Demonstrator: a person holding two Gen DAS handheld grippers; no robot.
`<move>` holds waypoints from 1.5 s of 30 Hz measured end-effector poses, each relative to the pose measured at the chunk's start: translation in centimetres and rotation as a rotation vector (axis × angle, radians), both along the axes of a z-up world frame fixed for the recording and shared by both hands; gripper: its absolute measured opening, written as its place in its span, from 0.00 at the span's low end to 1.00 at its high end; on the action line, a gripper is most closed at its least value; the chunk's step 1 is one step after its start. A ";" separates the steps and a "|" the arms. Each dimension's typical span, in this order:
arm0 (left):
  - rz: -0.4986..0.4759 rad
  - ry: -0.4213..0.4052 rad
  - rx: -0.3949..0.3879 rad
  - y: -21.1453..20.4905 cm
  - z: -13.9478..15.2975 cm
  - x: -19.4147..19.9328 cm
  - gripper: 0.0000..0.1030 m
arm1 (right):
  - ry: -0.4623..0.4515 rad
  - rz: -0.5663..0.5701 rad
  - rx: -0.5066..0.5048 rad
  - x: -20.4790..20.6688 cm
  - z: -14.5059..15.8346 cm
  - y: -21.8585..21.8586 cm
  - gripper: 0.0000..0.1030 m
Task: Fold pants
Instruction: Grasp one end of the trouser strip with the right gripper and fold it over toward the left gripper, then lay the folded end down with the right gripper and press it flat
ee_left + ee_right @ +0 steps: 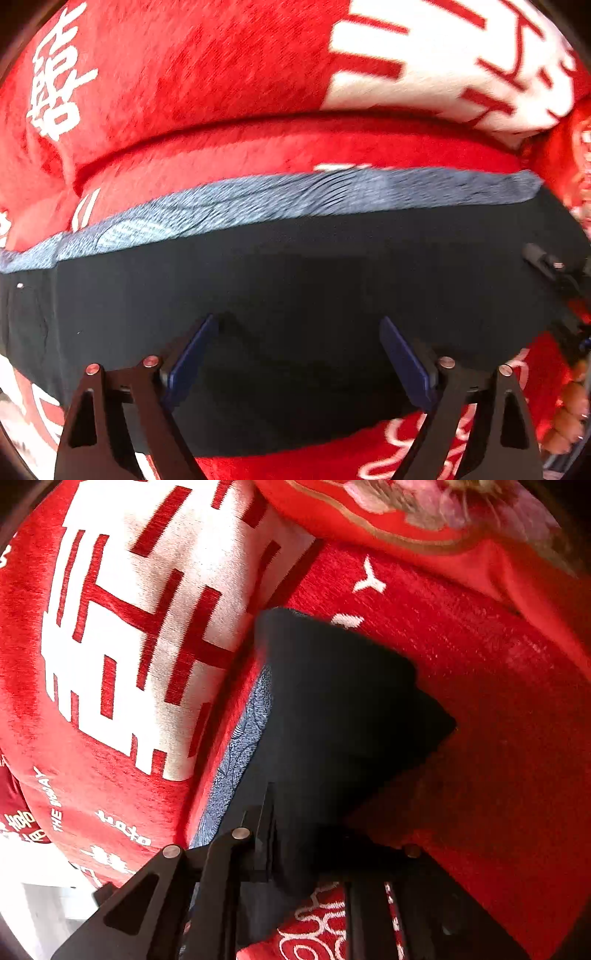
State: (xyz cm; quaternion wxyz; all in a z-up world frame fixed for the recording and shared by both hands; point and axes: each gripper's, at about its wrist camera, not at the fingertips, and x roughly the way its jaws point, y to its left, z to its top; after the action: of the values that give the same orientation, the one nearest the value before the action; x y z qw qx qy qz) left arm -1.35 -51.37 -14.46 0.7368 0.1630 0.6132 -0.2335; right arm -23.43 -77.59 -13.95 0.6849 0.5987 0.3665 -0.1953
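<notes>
- One pair of dark pants [295, 280] lies across the middle of the left wrist view, spread on a red blanket [207, 74] printed with white characters.
- One blue-grey patterned band [258, 203] runs along the pants' far edge, from the left edge of the frame up to the right.
- The left gripper [295, 354] sits low in the frame, pointing forward over the pants; its jaws stand wide apart with dark cloth between them, nothing pinched.
- A person's hand [569, 417] shows at the lower right edge.
- In the right wrist view the pants [332, 709] hang folded in the centre, the band at their left edge.
- The right gripper [295, 849], at the bottom centre, has its jaws clamped on the pants.
- One embroidered red cloth [406, 517] fills the upper right.
</notes>
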 end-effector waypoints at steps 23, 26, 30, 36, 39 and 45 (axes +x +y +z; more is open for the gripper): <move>-0.081 -0.026 -0.144 6.0 0.7 -3.0 0.90 | 0.061 0.605 -0.539 12.6 12.5 16.0 0.13; -0.025 -0.032 -0.128 11.2 2.1 -1.8 0.90 | 0.104 0.693 -0.609 14.6 12.3 20.1 0.14; 0.081 -0.059 -0.055 19.8 3.2 1.2 0.90 | 0.181 0.807 -0.693 17.1 9.9 26.7 0.16; 0.237 -0.070 0.029 29.7 2.7 5.4 0.90 | 0.363 0.912 -0.851 19.4 4.0 35.1 0.22; 0.265 -0.071 0.029 31.7 2.5 6.5 0.90 | 0.445 0.944 -1.014 18.9 2.5 38.2 0.33; 0.235 -0.052 -0.038 31.0 3.5 7.7 0.90 | 0.401 1.064 -1.061 16.6 3.3 41.6 0.50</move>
State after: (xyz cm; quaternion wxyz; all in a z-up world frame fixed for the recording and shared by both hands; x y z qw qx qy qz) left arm 6.32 -20.37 -10.92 0.7776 0.0819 0.6043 -0.1529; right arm -6.79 -36.02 -10.67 0.8020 -0.1124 0.5790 -0.0940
